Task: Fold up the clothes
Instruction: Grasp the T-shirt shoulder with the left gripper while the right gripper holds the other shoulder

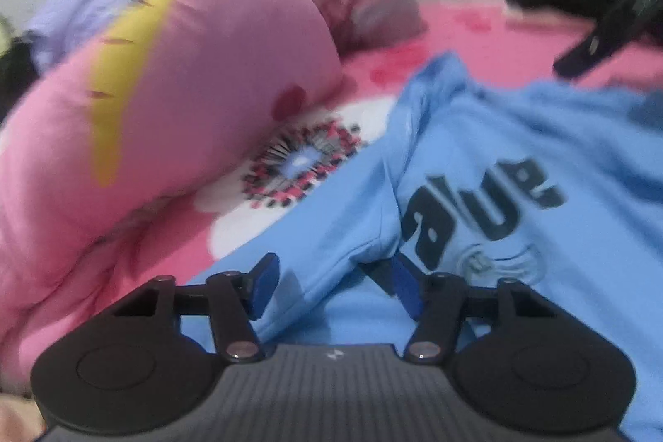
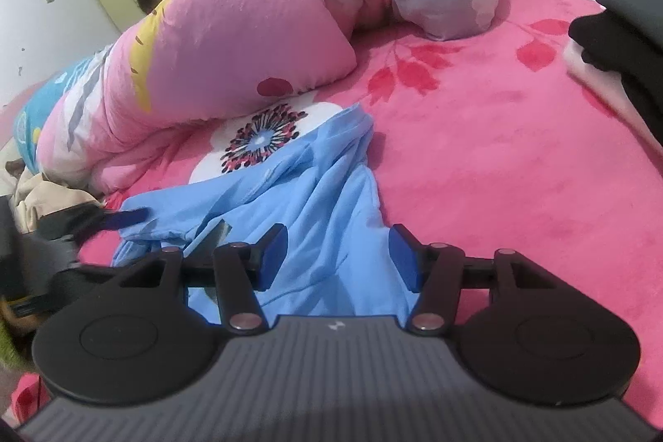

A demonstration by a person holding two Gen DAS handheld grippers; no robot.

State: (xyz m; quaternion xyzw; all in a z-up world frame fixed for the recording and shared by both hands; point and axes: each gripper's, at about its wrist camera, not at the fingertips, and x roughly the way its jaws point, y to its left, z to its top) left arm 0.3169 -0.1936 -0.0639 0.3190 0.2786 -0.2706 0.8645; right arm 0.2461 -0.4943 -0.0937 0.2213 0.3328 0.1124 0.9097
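Blue shirt [image 2: 298,193] is lying crumpled on the pink bed [image 2: 497,160], next to the duvet [image 2: 232,40]. Both the left gripper [image 1: 335,282] and right gripper [image 2: 337,257] have their jaws spread wide over the fabric, pinching nothing.

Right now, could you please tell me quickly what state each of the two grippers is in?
Left gripper: open, jaws apart around an edge of the blue shirt, not clamped.
Right gripper: open, over the blue shirt, holding nothing.

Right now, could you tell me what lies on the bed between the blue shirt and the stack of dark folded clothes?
Only bare pink blanket, in the right wrist view, between the blue shirt and the dark folded clothes.
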